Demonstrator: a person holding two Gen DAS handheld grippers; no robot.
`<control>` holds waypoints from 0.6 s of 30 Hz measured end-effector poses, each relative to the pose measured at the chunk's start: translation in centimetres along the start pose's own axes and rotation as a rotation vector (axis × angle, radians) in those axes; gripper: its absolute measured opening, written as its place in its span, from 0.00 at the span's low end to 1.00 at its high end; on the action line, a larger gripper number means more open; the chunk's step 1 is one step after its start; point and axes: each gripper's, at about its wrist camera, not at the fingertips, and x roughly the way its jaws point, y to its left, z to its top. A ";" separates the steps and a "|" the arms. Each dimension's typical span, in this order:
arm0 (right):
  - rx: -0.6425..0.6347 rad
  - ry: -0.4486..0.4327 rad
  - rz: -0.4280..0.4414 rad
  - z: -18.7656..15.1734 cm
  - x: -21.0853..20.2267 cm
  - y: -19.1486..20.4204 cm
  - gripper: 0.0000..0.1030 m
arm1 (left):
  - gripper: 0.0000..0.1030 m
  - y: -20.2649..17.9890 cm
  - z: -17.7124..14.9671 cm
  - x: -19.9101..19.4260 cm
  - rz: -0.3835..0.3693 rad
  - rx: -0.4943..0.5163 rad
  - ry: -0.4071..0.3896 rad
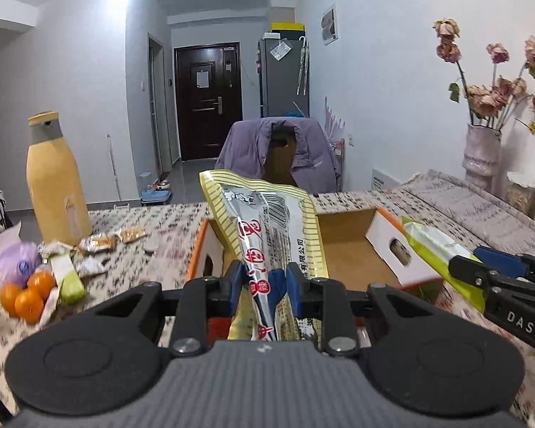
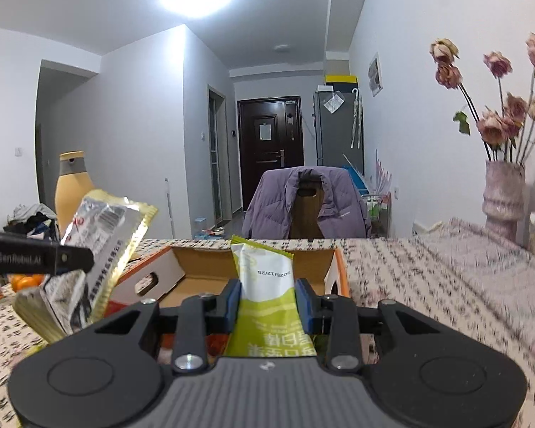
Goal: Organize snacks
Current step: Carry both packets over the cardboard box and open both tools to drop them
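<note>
While the left gripper (image 1: 264,278) is clamped on a yellow-striped snack packet (image 1: 267,228), the packet stands up from between the blue pads toward twelve o'clock, its top edge above the near wall of the open cardboard box (image 1: 342,249). In the right wrist view the right gripper (image 2: 267,299) grips a green and white snack bar (image 2: 264,274), which likewise rises at twelve o'clock from the pads, with the box (image 2: 203,267) just behind it. From the left camera the right gripper and its bar (image 1: 442,253) show at three o'clock, at the box's white side flap; from the right camera the striped packet (image 2: 100,242) sits at nine o'clock, over the box's left flap. On the patterned tablecloth (image 1: 142,264), at nine o'clock in the left view, lie loose snack packets (image 1: 96,246), another green bar (image 1: 67,278), three oranges (image 1: 26,292) and a plastic bag (image 1: 7,256), with a tall yellow bottle (image 1: 55,182) behind them. A vase of dried roses (image 1: 481,149) stands at two o'clock, well apart from the box. Beyond the table a chair draped with a purple jacket (image 1: 278,153) faces a dark door (image 1: 207,100).
</note>
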 end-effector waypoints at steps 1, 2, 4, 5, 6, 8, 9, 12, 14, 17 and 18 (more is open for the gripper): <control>-0.001 0.004 -0.001 0.5 0.7 -0.1 0.32 | 0.26 0.2 0.6 0.7 0.002 -0.006 0.007; 0.001 0.010 -0.001 1.1 1.4 -0.3 0.32 | 0.26 0.3 1.2 1.6 0.004 -0.012 0.016; 0.000 0.022 -0.005 2.1 2.9 -0.5 0.32 | 0.26 0.5 2.2 3.1 0.002 -0.025 0.027; -0.007 0.028 -0.013 2.7 3.8 -0.5 0.32 | 0.26 0.6 2.6 3.9 0.002 -0.024 0.032; -0.010 0.036 -0.017 3.1 4.5 -0.5 0.32 | 0.26 0.6 3.0 4.7 0.008 -0.021 0.036; -0.014 0.057 -0.023 3.9 6.2 -0.6 0.32 | 0.26 0.3 3.5 6.4 0.023 -0.010 0.045; -0.016 0.067 -0.026 4.2 7.0 -0.6 0.32 | 0.26 0.2 3.7 7.4 0.030 -0.004 0.056; -0.017 0.108 -0.034 5.0 9.6 -0.7 0.32 | 0.26 0.1 4.1 10.1 0.053 -0.006 0.094; -0.024 0.142 -0.042 5.3 11.5 -0.6 0.31 | 0.26 0.2 4.2 12.0 0.068 -0.011 0.121; -0.060 0.188 -0.069 5.3 14.3 0.0 0.32 | 0.26 0.1 3.8 14.8 0.099 0.002 0.160; -0.072 0.203 -0.075 5.1 15.1 0.2 0.32 | 0.26 0.2 3.5 15.6 0.111 0.010 0.173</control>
